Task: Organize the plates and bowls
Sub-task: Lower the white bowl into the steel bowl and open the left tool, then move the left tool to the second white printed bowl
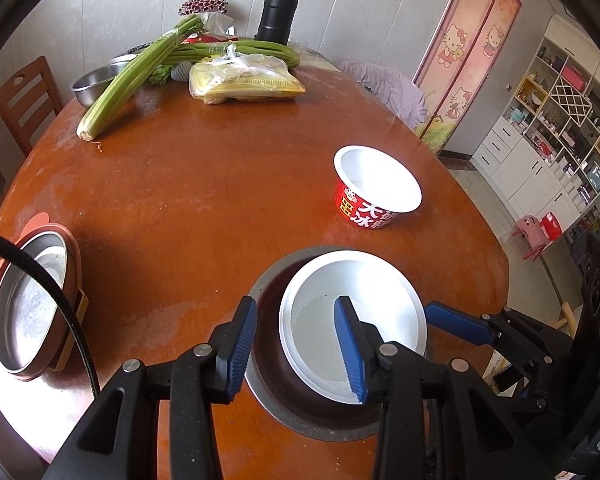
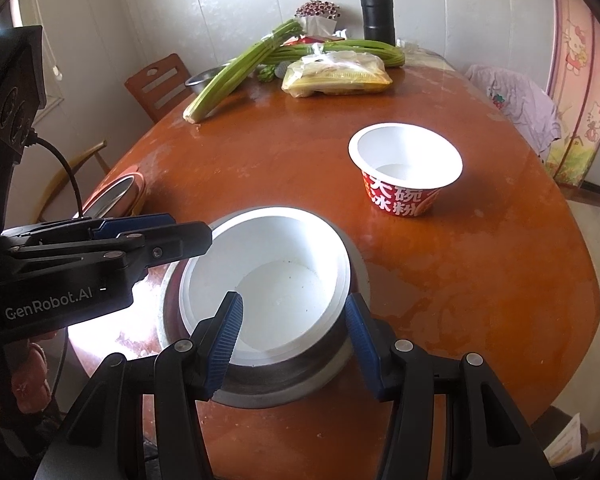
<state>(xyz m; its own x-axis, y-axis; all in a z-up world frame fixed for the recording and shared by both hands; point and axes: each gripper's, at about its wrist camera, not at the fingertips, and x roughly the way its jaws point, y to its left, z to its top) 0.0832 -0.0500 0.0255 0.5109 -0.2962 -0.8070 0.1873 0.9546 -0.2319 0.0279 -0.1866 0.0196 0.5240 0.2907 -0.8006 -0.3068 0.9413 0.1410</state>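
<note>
Right wrist: white bowl (image 2: 268, 280) nested in steel bowl (image 2: 260, 384), my right claw (image 2: 294, 344) clamped across the stack, left claw (image 1: 296, 348) straddling its rim; next, lift both level.

You can read "GenRobot.AI" in pale letters on the black body of the left gripper (image 2: 182, 236), seen from your right wrist camera. The red paper bowl (image 2: 405, 168) carries large white Chinese characters on its side: 大碗 over 冰粉 in the right wrist view; in the left wrist view only part of that print shows. Nothing else is legible to you.
</note>
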